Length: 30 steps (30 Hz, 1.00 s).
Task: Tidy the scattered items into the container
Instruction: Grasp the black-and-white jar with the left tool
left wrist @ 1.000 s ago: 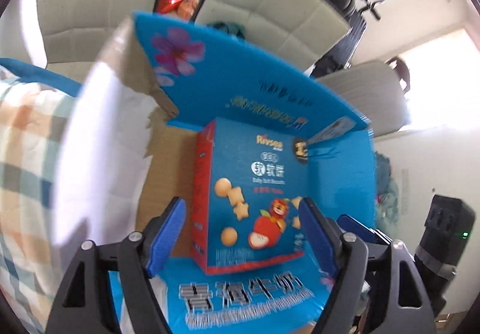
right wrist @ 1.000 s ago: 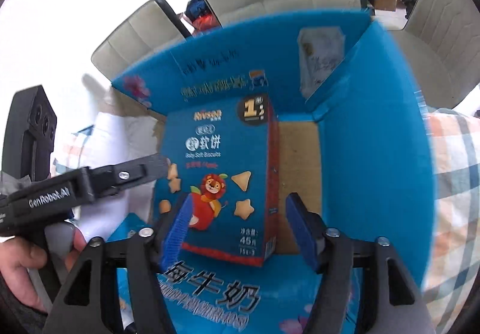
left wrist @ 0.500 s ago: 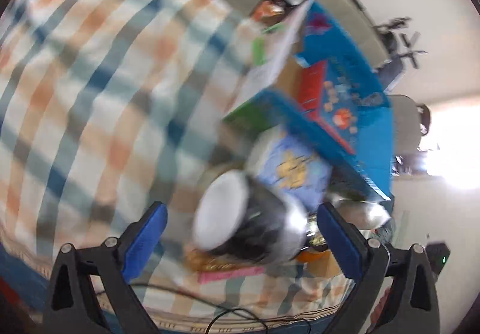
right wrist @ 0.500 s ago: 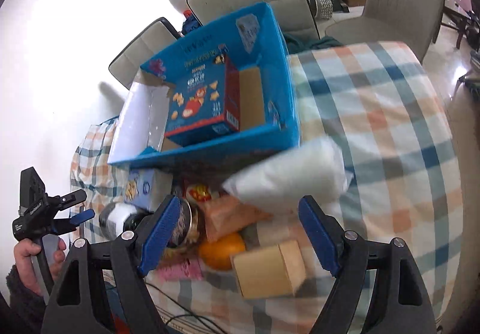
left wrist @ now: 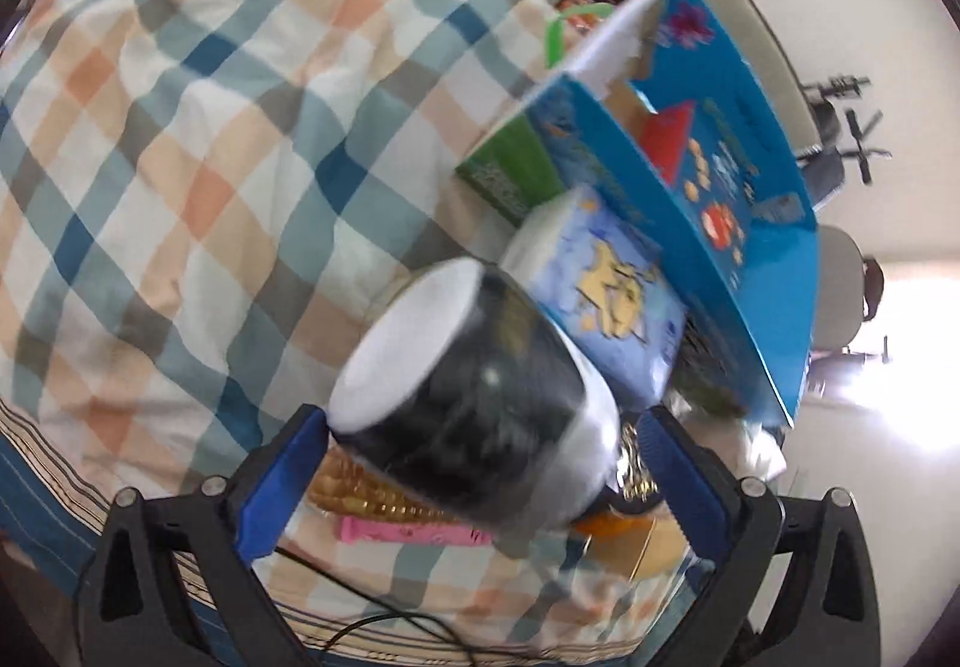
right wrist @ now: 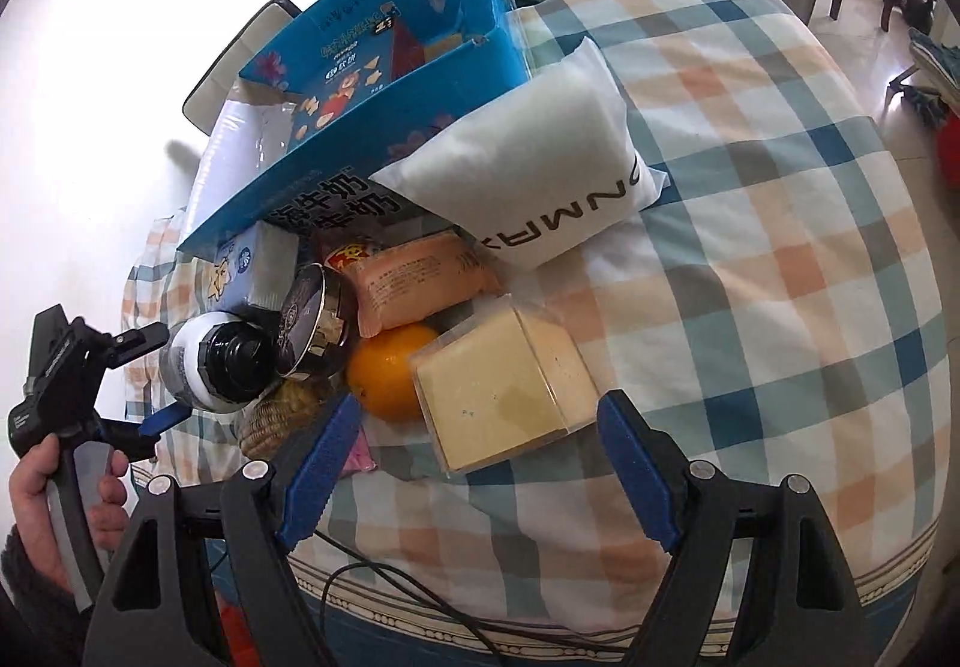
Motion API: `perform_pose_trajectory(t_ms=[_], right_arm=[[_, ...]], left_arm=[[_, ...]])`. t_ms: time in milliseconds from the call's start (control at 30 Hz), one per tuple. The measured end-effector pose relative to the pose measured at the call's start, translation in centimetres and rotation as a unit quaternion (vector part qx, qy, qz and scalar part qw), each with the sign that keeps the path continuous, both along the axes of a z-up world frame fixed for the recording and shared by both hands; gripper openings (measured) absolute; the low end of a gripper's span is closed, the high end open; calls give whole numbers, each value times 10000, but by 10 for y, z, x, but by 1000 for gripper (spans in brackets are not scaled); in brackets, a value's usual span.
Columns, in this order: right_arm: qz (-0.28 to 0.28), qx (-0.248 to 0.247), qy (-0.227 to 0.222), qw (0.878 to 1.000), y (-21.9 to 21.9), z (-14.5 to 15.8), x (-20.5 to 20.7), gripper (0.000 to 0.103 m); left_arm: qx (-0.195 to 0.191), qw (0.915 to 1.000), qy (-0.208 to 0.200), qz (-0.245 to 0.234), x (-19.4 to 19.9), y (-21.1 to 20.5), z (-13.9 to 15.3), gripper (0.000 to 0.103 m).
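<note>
Left wrist view: left gripper (left wrist: pixel 480 463), jaws opening, straddles the black jar (left wrist: pixel 474 403) by the table's near edge, ungripped; it may roll off. Right gripper (right wrist: pixel 474 463) gapes over the tan box (right wrist: pixel 504 385), below the blue box (right wrist: pixel 384 85).

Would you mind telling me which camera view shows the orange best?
The right wrist view shows it best: the orange lies in sharp focus between the clear pale-yellow box and the gold-rimmed jar. In the left wrist view only a blurred orange sliver peeks out under the black bottle.
</note>
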State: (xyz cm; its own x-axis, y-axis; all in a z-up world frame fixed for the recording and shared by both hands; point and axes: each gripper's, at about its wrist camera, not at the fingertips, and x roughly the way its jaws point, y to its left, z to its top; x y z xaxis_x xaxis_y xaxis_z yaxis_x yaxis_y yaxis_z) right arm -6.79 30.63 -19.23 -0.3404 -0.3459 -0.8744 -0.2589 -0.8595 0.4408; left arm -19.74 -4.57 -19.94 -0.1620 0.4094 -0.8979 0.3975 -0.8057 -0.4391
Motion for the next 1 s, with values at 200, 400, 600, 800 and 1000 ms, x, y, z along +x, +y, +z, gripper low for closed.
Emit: perform_pose_trajectory(t_ms=[200,400,600,800,1000], right_arm=[[-106,13,-87,9999,-2,-2,-3,84],[-125,15,-145,9998,-4,-7,0,84],[-86,237,-153,9996,-3,-10,1,84],[560,999,-57,9934,-29,-16,-8,84],[1167,1921,-238,9741,-61,-42,-18,72]], left_arm=[[220,9992,15,323,-3,-1,-15,103],[434,9977,195,480,1,-8,-20,103],[671,9958,235,573,13,-18,-19,102],[983,9925,233,693,29,-35,-19,97],[1093,9911,297,701,29,-42,-16,90]])
